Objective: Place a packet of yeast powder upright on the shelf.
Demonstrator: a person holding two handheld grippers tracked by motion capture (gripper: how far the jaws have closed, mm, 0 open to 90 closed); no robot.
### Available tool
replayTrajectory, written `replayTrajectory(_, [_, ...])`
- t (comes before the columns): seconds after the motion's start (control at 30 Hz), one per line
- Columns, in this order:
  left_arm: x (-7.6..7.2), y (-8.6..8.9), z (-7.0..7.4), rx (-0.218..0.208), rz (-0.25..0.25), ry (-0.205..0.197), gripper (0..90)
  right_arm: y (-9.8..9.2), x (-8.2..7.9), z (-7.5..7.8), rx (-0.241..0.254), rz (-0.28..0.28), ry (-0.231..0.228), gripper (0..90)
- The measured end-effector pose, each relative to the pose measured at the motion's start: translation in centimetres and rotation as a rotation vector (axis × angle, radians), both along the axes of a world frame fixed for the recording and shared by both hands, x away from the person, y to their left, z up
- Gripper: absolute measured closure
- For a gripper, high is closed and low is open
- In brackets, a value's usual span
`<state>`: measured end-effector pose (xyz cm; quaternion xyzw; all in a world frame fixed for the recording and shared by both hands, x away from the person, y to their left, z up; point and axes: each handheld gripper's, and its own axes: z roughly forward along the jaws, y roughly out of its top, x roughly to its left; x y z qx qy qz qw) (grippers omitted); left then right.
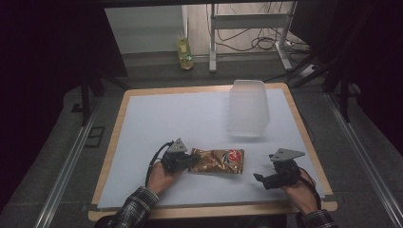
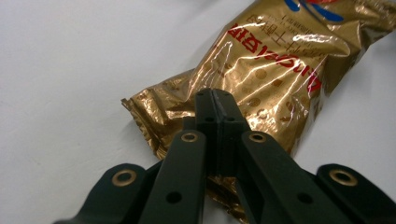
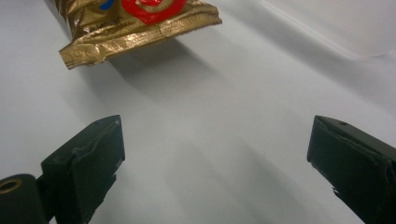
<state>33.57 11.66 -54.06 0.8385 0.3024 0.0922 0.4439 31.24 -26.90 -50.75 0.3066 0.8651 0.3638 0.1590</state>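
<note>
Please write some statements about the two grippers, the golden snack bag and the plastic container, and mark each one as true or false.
1. The left gripper is shut on the crimped end of the golden snack bag. True.
2. The right gripper also holds the bag. False: its jaws stand wide open over the bare table sheet, apart from the bag.
3. The clear plastic container lies beyond the bag, toward the far edge of the table. True.
4. The bag lies inside the container. False: it lies on the sheet, nearer the person.
5. The bag lies between the two grippers in the high view. True.
</note>
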Motion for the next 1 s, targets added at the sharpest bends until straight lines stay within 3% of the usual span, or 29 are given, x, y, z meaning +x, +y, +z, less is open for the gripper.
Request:
replayTrajectory(0.37, [-0.6, 0.2, 0.1, 0.067, -0.003, -0.020, 90.0, 0.1, -0.1, 0.3, 0.004, -0.016, 0.037, 4.1])
replayTrajectory(0.4, [-0.7, 0.3, -0.2, 0.121, 0.008, -0.025, 90.0, 0.2, -0.1, 0.3, 0.004, -0.012, 0.042, 4.1])
replayTrajectory(0.43, [-0.7, 0.5, -0.4, 0.140, 0.007, -0.027, 90.0, 0.3, -0.2, 0.4, 0.005, -0.008, 0.046, 4.1])
replayTrajectory(0.47, [-0.7, 0.5, -0.4, 0.126, 0.013, -0.004, 90.0, 0.4, -0.2, 0.4, 0.011, -0.006, 0.048, 4.1])
replayTrajectory(0.7, [-0.5, 0.6, -0.4, 0.128, 0.001, -0.008, 89.9, 0.9, -0.2, 0.5, 0.032, 0.016, 0.073, 4.1])
replayTrajectory(1.0, [-0.5, 0.7, -0.5, 0.122, 0.003, -0.007, 89.9, 1.6, 0.3, 0.8, 0.093, 0.033, 0.145, 4.1])
